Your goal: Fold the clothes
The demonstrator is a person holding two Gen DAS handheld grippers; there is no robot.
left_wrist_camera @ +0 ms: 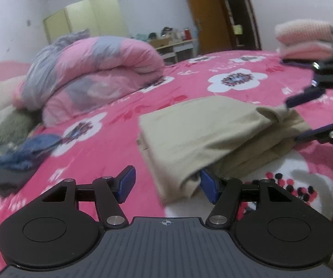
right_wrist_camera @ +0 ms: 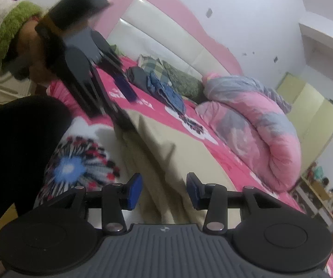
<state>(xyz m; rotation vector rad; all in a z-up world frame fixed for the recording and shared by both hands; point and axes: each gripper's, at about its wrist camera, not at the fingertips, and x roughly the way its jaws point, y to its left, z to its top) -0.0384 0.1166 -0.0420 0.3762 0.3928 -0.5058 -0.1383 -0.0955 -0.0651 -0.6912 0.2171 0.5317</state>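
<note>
the beige garment lies folded into a thick rectangle on the pink floral bedspread, near the bed's front edge. its top layer is smooth, and a rumpled flap sticks up at its right end.

the left tongs are released, their blue pads spread wide. the garment's near corner sits between the fingers; the right pad touches the fold's underside, while the left pad is clear of the cloth.

in the left wrist view the right tongs reach in from the right edge at the garment's rumpled end. 1 blue finger is at the raised flap and the other lies low beside the lower layers. in the right wrist view the right tongs are released, with a plain gap between the pads and beige cloth beneath them. motion blur hides whether either pad touches the fabric.

a rolled pink and grey duvet lies further back on the bed, well apart from the garment. a crumpled blue cloth rests to the left beside dark and green items. a stack of folded pink and white knits sits at the far right of the bed. a pale green wardrobe stands against the back wall, with a wooden door to its right. a person's green knitted cuff shows in the right wrist view.
</note>
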